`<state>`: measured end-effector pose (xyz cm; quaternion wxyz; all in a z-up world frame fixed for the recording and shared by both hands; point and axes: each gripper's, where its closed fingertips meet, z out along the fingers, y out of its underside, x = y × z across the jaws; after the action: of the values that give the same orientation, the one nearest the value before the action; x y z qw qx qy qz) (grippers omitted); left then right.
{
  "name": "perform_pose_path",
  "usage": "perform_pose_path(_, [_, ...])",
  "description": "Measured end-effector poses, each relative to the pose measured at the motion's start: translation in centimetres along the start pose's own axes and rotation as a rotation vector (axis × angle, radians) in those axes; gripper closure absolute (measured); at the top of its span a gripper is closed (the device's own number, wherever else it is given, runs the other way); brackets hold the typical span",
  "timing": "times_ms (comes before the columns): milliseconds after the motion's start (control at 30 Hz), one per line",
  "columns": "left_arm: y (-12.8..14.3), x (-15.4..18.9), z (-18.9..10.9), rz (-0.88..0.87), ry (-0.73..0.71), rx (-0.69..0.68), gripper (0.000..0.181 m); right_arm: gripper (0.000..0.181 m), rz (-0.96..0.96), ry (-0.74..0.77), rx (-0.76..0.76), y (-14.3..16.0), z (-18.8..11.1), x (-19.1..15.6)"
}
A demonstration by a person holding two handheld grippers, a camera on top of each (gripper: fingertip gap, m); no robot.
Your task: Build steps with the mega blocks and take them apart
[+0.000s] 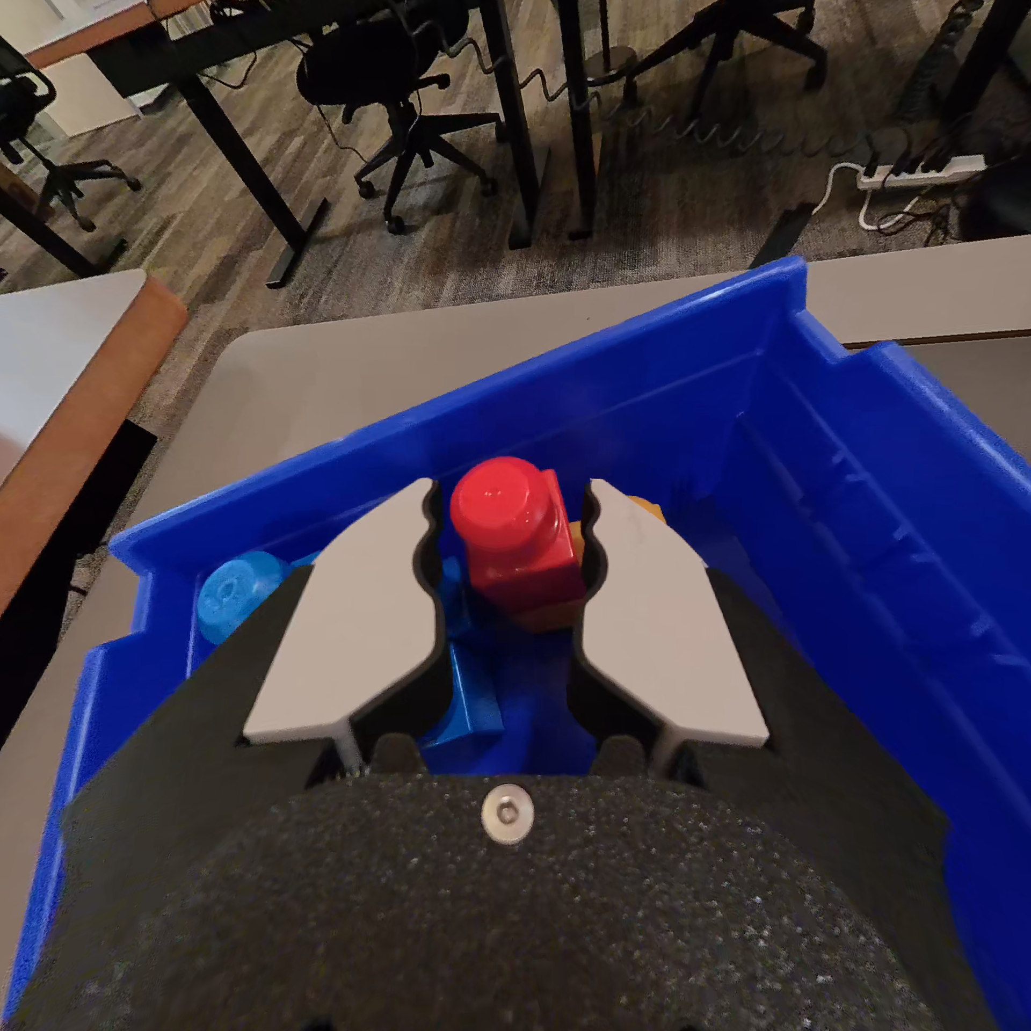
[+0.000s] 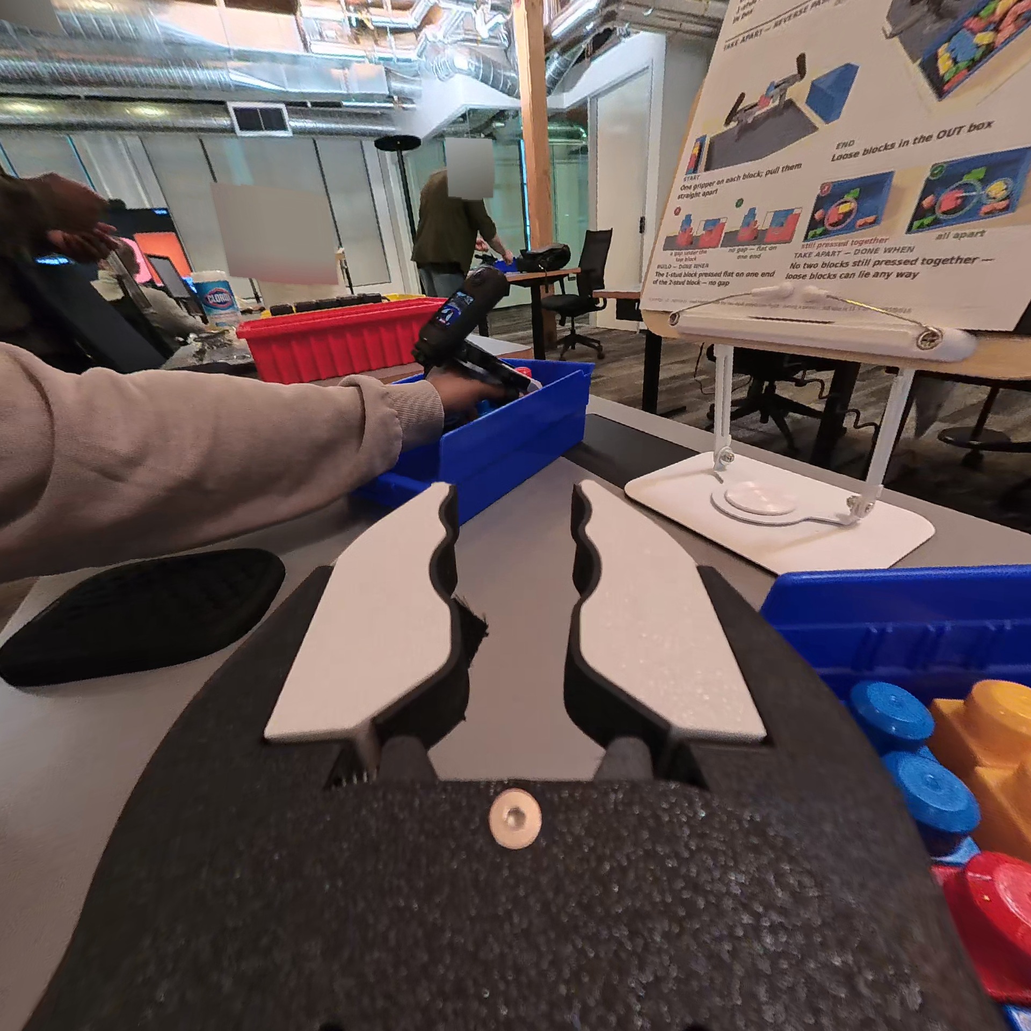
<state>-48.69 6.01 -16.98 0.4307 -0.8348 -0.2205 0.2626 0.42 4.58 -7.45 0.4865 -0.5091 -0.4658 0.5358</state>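
Note:
My left gripper (image 1: 510, 491) is down inside a blue bin (image 1: 613, 390). Its jaws are open around a red one-stud block (image 1: 513, 535), with a small gap on the left side. The red block rests tilted on an orange block (image 1: 549, 616). Light blue blocks (image 1: 234, 591) lie to the left and beneath. My right gripper (image 2: 513, 491) is open and empty above the grey table. In the right wrist view, a hand in a beige sleeve holds the left gripper (image 2: 491, 374) in the far blue bin (image 2: 502, 446).
A second blue bin (image 2: 892, 625) at the near right holds blue (image 2: 892, 719), orange (image 2: 993, 742) and red (image 2: 993, 915) blocks. A white stand (image 2: 781, 502) carries an instruction board. A black mat (image 2: 139, 613) lies at the left. A red bin (image 2: 335, 346) stands behind.

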Motion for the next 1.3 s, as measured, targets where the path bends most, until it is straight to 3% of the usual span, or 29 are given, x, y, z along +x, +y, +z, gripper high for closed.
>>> perform_pose_path(100, [0.2, 0.2, 0.2, 0.004, 0.001, -0.026, 0.143, 0.143, 0.007, -0.007, -0.01, 0.4, 0.2, -0.1])
perform_pose_path(400, [0.5, 0.3, -0.2, 0.007, 0.041, -0.066, 0.142, 0.144, -0.001, -0.008, -0.019, 0.6, 0.2, -0.3])
perform_pose_path(633, [-0.9, 1.0, -4.3, 0.012, 0.105, 0.04, 0.142, 0.145, -0.012, -0.016, 0.035, -0.8, -0.2, -0.8])
perform_pose_path(767, [-3.1, 1.5, -9.2, 0.012, 0.177, 0.158, 0.143, 0.151, -0.042, -0.057, 0.104, -3.2, -0.8, -2.3])
perform_pose_path(867, [-5.1, 3.2, -14.8, 0.022, 0.278, 0.27, 0.143, 0.151, -0.093, -0.046, 0.112, -4.5, -1.1, -3.1])
perform_pose_path(933, [-5.6, 6.0, -19.3, 0.052, 0.407, 0.322, 0.143, 0.151, -0.129, -0.024, 0.1, -4.9, -1.1, -3.3])
perform_pose_path(1133, [-2.1, 18.1, -31.6, 0.2, 0.819, 0.376, 0.144, 0.143, -0.207, 0.002, -0.054, -2.9, 0.1, -4.3])
perform_pose_path(1300, [1.0, 24.9, -35.7, 0.182, 1.009, 0.341, 0.143, 0.127, -0.321, 0.01, -0.225, 0.3, 2.2, -6.5])
